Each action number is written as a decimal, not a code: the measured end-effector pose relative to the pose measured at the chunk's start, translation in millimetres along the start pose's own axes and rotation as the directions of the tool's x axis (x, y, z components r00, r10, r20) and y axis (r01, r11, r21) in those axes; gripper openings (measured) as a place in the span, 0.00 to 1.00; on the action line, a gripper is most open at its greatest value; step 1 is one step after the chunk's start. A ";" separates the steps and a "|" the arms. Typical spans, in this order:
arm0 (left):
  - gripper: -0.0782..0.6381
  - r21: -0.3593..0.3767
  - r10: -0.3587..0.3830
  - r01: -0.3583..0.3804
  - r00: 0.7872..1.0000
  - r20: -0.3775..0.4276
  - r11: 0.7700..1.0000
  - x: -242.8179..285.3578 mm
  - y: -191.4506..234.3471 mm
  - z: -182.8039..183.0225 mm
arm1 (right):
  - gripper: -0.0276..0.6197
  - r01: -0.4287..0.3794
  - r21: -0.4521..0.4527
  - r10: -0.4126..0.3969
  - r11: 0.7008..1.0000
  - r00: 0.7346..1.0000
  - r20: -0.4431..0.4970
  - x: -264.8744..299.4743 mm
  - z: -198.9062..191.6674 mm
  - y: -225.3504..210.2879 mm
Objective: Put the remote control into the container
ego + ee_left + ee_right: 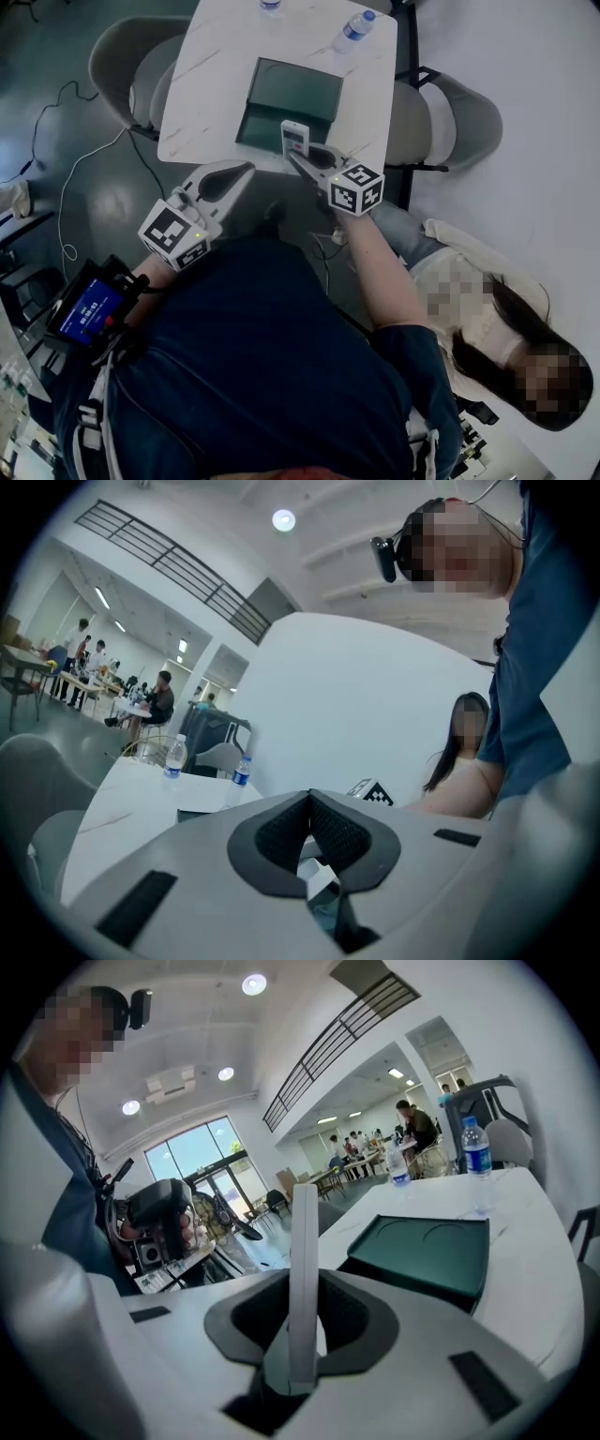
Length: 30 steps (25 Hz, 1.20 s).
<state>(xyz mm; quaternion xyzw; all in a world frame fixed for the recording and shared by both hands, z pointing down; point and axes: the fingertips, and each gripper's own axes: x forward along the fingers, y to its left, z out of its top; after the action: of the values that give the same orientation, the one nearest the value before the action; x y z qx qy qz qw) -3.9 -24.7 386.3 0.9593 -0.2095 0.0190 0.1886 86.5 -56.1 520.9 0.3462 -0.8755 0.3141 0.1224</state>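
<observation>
**Remote control [294,139] clamped in R gripper [300,157], at container's near rim**

R jaws are clamped on the remote, which stands edge-on and upright betw. the pads. It's at the near rim of the green container [286,94] on the white bench [211,84]; can't tell if touching. L gripper [242,171]: jaws together, nothing betw. them, just off bench's near edge. Two water bottles [354,28] at the far side.

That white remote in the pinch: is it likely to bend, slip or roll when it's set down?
Probably stiff: the remote stands straight, edge-on, in the right gripper without sagging. Its smooth, thin shell may slip or pivot, since only one end is pinched. In the flat container it should lie still rather than roll, being slab-shaped.
</observation>
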 end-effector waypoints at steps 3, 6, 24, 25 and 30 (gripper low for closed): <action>0.13 -0.012 0.012 -0.012 1.000 0.002 1.000 -3.7 3.4 -3.2 | 0.18 -0.018 -0.053 0.010 0.998 0.989 -0.145 18.7 -13.3 -16.8; 0.13 -0.023 0.027 -0.027 1.000 0.006 0.999 -7.8 6.9 -3.4 | 0.18 -0.060 -0.094 0.034 0.994 0.965 -0.261 36.7 -23.9 -28.2; 0.13 -0.060 0.096 -0.095 0.995 0.021 0.994 -17.1 22.0 -0.3 | 0.18 -0.291 -0.261 0.014 0.921 0.691 -0.723 99.7 -83.8 -69.7; 0.13 -0.060 0.098 -0.097 0.995 0.019 0.993 -17.4 22.7 -0.8 | 0.18 -0.297 -0.259 0.011 0.919 0.676 -0.737 101.3 -86.2 -70.9; 0.13 -0.059 0.101 -0.100 0.995 0.007 0.993 -17.0 23.3 -3.7 | 0.18 -0.326 -0.246 0.001 0.913 0.604 -0.797 103.2 -98.1 -79.7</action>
<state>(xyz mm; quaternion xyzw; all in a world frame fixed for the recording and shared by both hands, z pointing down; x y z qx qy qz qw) -28.8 -36.3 396.0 0.9417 -0.2589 0.0177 0.2142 65.2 -93.3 678.4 0.0618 -0.8045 0.2734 0.5236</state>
